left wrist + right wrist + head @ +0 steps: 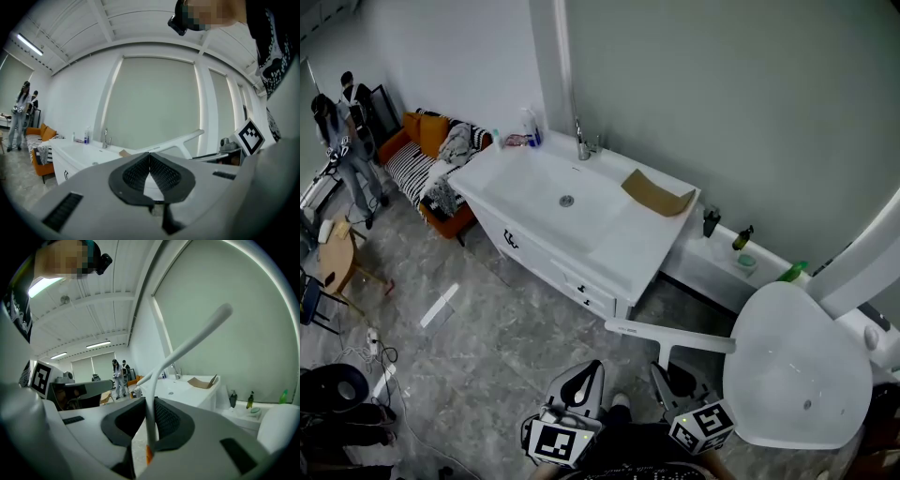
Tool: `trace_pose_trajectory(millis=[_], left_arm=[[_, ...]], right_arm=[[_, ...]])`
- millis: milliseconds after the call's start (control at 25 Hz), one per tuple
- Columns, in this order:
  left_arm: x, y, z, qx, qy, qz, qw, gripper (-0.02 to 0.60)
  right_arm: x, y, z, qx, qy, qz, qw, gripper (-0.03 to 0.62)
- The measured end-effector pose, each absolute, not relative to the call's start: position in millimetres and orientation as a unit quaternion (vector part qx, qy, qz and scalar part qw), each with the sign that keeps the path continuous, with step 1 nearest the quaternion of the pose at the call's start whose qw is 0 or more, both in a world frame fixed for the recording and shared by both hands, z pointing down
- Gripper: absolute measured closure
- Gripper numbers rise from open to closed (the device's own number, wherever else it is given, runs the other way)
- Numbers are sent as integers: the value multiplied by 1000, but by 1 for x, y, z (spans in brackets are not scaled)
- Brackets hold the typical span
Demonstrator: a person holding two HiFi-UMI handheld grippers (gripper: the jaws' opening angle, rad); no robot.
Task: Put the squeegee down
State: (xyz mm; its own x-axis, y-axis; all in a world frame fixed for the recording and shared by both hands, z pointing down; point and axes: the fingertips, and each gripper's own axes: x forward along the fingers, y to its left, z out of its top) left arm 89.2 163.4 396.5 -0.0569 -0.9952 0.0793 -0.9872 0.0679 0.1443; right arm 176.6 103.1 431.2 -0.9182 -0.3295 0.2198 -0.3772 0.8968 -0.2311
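The squeegee (pixel 673 336) is a white T-shaped tool with a long bar and a thin stem. It hangs in front of the white vanity (pixel 637 253), above the grey floor. My right gripper (pixel 666 373) is shut on its stem; in the right gripper view the white stem (pixel 187 345) rises from between the dark pads (pixel 164 420). My left gripper (pixel 586 370) sits just left of it, shut, with nothing between its pads (pixel 161 171). From the left gripper view the squeegee (pixel 176 141) shows ahead to the right.
The vanity carries a sink basin (pixel 553 192), a faucet (pixel 581 145) and a piece of cardboard (pixel 656 194). Bottles (pixel 711 221) stand on a low ledge to the right. A white round seat (pixel 797 366) is close at my right. An orange sofa (pixel 431 164) and two people (pixel 342 122) are far left.
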Motion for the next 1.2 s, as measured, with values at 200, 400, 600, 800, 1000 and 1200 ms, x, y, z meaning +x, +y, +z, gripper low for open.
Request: trace_pose_trajectory(millis=[200, 400, 600, 800, 1000, 1200], left_arm=[[88, 146, 382, 703, -709, -29, 48, 575], [77, 131, 375, 713, -698, -47, 50, 575], [46, 114, 379, 722, -688, -45, 55, 575], [6, 89, 375, 735, -675, -27, 55, 575], [-27, 64, 370, 748, -661, -12, 52, 575], [-55, 51, 371, 761, -646, -13, 56, 575]], right_arm=[[169, 89, 432, 185, -969, 140, 89, 533], [154, 77, 434, 186, -967, 149, 96, 533], [124, 64, 440, 197, -962, 158, 100, 533], [91, 41, 433, 230, -955, 166, 93, 533], [63, 20, 426, 260, -947, 169, 85, 533], [43, 6, 425, 291, -939, 168, 77, 533]])
